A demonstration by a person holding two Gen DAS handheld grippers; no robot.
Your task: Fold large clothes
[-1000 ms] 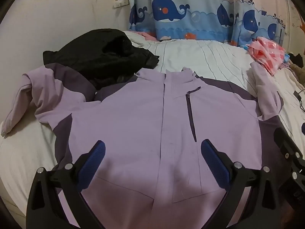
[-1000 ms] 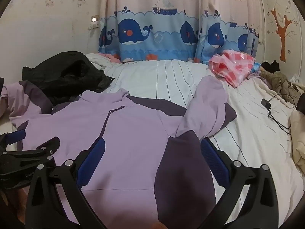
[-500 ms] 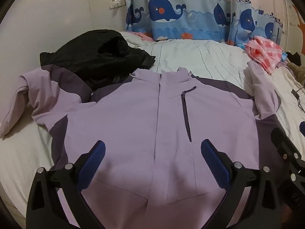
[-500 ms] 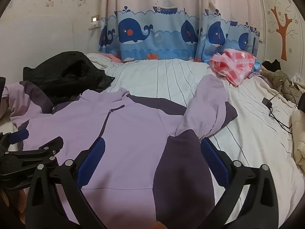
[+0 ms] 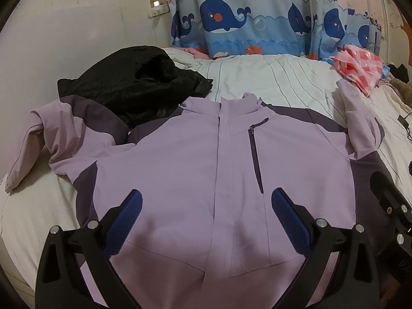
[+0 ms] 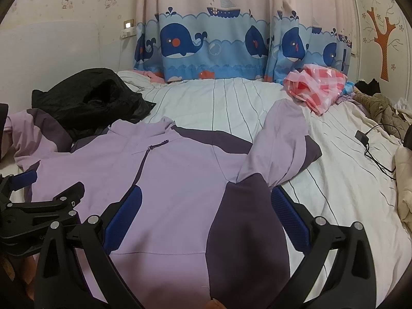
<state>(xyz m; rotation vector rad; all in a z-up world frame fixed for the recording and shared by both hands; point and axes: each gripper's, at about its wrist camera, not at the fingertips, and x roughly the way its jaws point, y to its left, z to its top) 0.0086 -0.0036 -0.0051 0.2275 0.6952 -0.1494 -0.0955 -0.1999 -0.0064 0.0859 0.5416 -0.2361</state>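
A lilac jacket (image 5: 180, 170) with dark purple panels lies front up on the bed, collar at the far side; it also shows in the right wrist view (image 6: 180, 180). Its left sleeve (image 5: 54, 139) is crumpled at the left. Its right sleeve (image 6: 280, 139) is bent up across the sheet. My left gripper (image 5: 206, 206) is open and empty above the jacket's lower front. My right gripper (image 6: 206, 206) is open and empty above the jacket's right side panel. The left gripper also shows at the left edge of the right wrist view (image 6: 33, 211).
A black jacket (image 5: 134, 87) lies bunched at the far left, touching the lilac jacket's shoulder. A pink checked bag (image 6: 316, 87) sits at the far right of the striped sheet (image 6: 219, 103). A black cable and charger (image 6: 370, 144) lie at the right. Whale curtains (image 6: 219, 43) hang behind.
Both grippers have shifted slightly over the jacket, the left one a little to the right and back. The jacket lies as before. Both stay open.
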